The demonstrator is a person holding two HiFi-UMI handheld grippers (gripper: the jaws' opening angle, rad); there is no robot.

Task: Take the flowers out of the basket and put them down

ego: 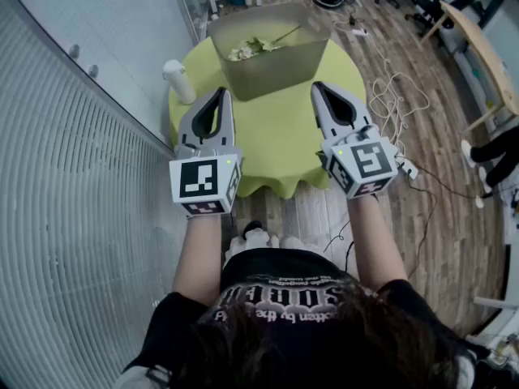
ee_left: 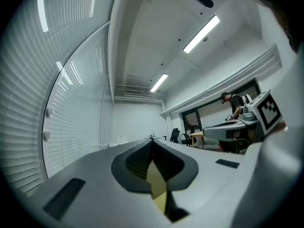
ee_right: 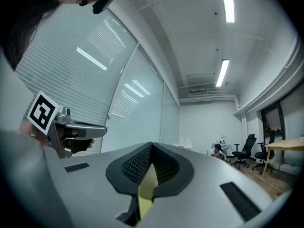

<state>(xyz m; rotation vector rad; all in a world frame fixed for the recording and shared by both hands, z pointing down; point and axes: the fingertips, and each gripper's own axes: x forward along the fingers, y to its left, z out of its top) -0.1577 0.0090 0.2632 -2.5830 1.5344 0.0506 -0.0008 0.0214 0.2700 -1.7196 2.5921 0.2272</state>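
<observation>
I am hovering the left gripper [ego: 220, 94] and right gripper [ego: 319, 87], fingers pressed together and empty. The pale green-white flowers [ego: 250, 49] are lying at twelve o'clock inside the grey fabric basket [ego: 272, 71], nearer the left.

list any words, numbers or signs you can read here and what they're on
"otten by the": small print on shirt, cut off at both ends
bigger line above it on shirt: too warped to read
left cube, right cube: square markers only, no words
nothing else readable
</observation>
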